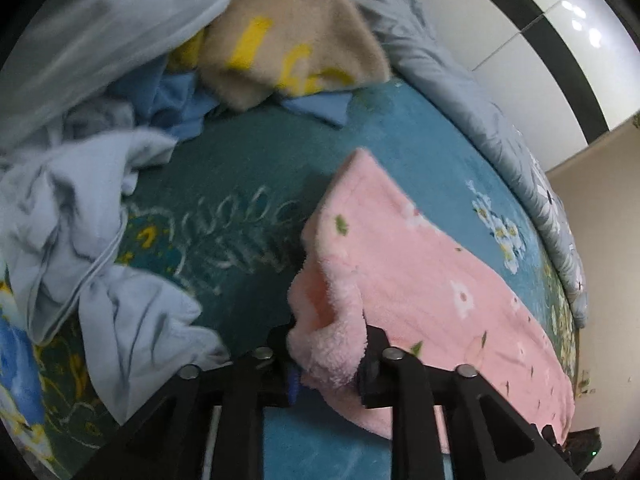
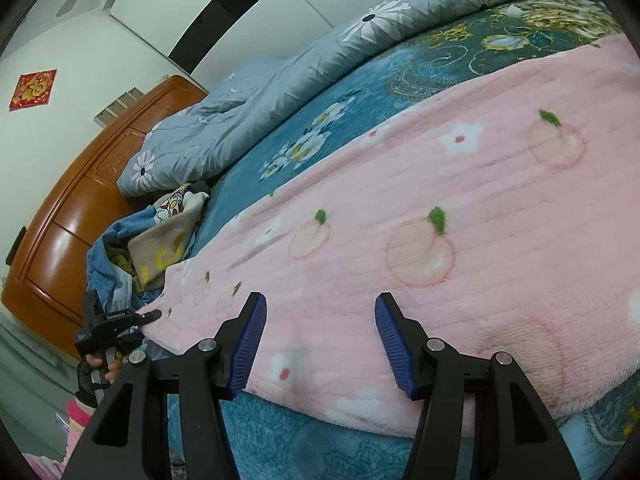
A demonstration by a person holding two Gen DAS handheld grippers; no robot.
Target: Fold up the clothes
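A pink fleece garment (image 1: 432, 280) printed with peaches and white flowers lies spread along the near edge of the bed. My left gripper (image 1: 330, 344) is shut on its bunched corner, which bulges up between the black fingers. In the right wrist view the same pink fleece garment (image 2: 440, 208) fills the middle. My right gripper (image 2: 320, 320) stands open just above its near hem, blue pads wide apart with nothing between them. The left gripper (image 2: 150, 315) also shows at the far left of that view, held by a hand and pinching the pink corner.
The teal floral bedspread (image 1: 260, 168) covers the bed. Pale blue clothes (image 1: 80, 216) and a beige fleece item (image 1: 288, 36) with yellow letters are piled at the left. A grey daisy-print quilt (image 2: 248, 120) lies along the far side, with a wooden headboard (image 2: 72, 216) beyond.
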